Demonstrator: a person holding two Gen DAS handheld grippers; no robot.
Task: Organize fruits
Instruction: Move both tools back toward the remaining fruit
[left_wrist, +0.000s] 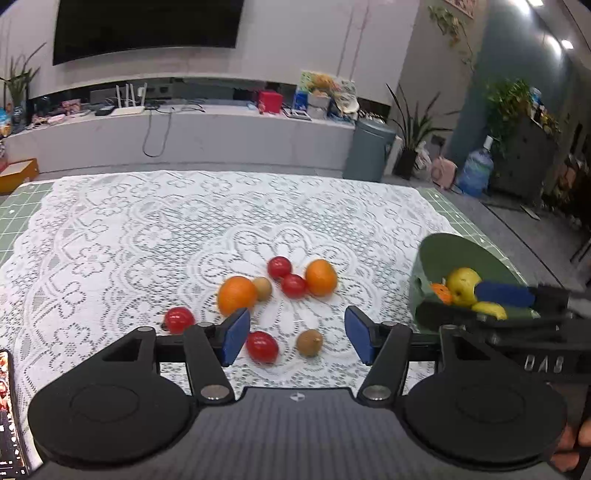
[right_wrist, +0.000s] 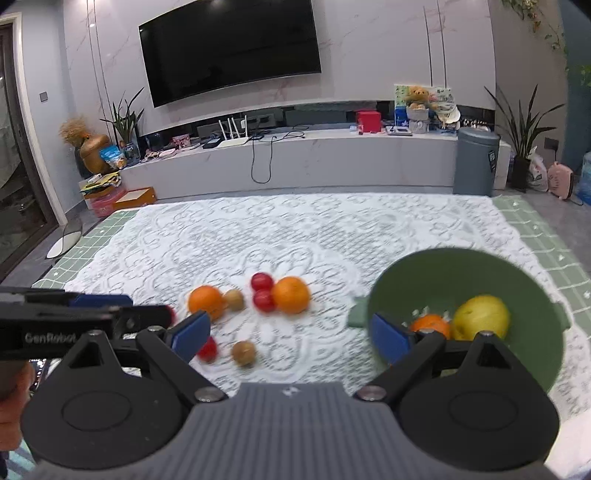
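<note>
While both tools gape empty, left tool (left_wrist: 295, 334) hovers over loose fruit on lace-covered desk (left_wrist: 110, 229); red fruit (left_wrist: 262, 346) and kiwi (left_wrist: 309, 342) between pads. Right tool (right_wrist: 291, 334) near green bowl (right_wrist: 443, 266) at 3 o'clock, holding yellow apple (right_wrist: 482, 317).

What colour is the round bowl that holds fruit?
The round plastic bowl is plain green; the right wrist view shows it best.

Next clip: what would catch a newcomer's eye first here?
The loose cluster of two oranges, red tomato-like fruits and small brown kiwis mid-table on the white lace tablecloth. To its right sits a green plastic bowl already holding a yellow-green apple. Both grippers hover near the fruit, jaws open and empty.
</note>
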